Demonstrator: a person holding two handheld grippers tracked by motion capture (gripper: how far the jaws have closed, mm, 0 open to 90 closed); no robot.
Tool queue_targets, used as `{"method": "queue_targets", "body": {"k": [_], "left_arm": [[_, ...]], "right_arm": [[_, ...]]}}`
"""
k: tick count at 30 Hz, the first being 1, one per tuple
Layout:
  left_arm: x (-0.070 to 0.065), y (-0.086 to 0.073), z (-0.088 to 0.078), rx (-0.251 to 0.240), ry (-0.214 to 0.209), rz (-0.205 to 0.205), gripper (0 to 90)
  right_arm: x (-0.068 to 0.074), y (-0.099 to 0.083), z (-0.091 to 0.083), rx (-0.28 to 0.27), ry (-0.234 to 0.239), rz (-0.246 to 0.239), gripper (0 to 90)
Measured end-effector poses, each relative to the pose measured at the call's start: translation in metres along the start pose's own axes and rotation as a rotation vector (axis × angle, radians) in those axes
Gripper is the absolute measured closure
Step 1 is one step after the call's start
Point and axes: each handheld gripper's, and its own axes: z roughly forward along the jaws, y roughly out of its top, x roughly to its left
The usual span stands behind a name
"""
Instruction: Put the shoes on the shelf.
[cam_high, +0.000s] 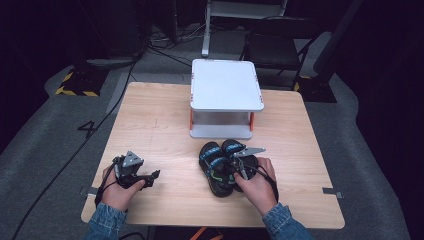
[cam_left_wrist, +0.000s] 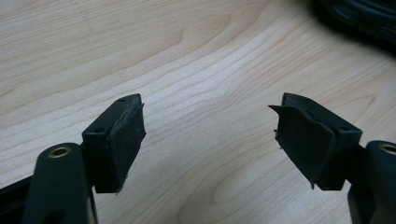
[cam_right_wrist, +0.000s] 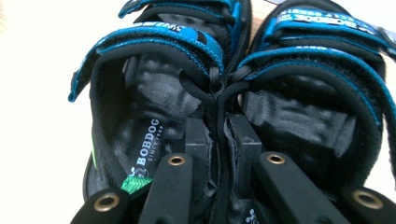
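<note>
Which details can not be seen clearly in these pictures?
- Heel ends of the sandals, high view: covered by the right hand and right gripper.
- Sandal toes, right gripper view: cut off by the top edge.
- Space under the white stand, high view: hidden by its top.
- Sandal, left gripper view: blurred, cut off at the corner.

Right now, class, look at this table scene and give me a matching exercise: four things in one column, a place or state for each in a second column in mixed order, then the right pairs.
Things
1. left hand-held gripper
2. right hand-held gripper
3. pair of sandals
4. white stand

Places or states
A. at the far edge of the table
B. jaws apart over bare wood
C. side by side on the table, just in front of the stand
D. jaws pinched on the sandals' inner edges

Pairs: 1-B, 2-D, 3-C, 4-A
</note>
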Motion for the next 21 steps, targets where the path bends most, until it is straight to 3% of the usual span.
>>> {"method": "queue_targets", "body": {"k": [6, 13, 21], "left_arm": [[0.001, -0.003, -0.003, -0.004, 0.007, 0.0, 24.3], [0.002, -0.009, -0.009, -0.004, 0.023, -0.013, 24.3], [0.005, -0.021, -0.015, 0.005, 0.038, -0.033, 24.4]], "right_arm": [[-0.004, 0.011, -0.004, -0.057, 0.005, 0.012, 81.0], [-0.016, 0.043, -0.004, -0.145, -0.027, 0.026, 81.0], [-0.033, 0.086, 0.033, -0.187, -0.087, 0.05, 81.0]]}}
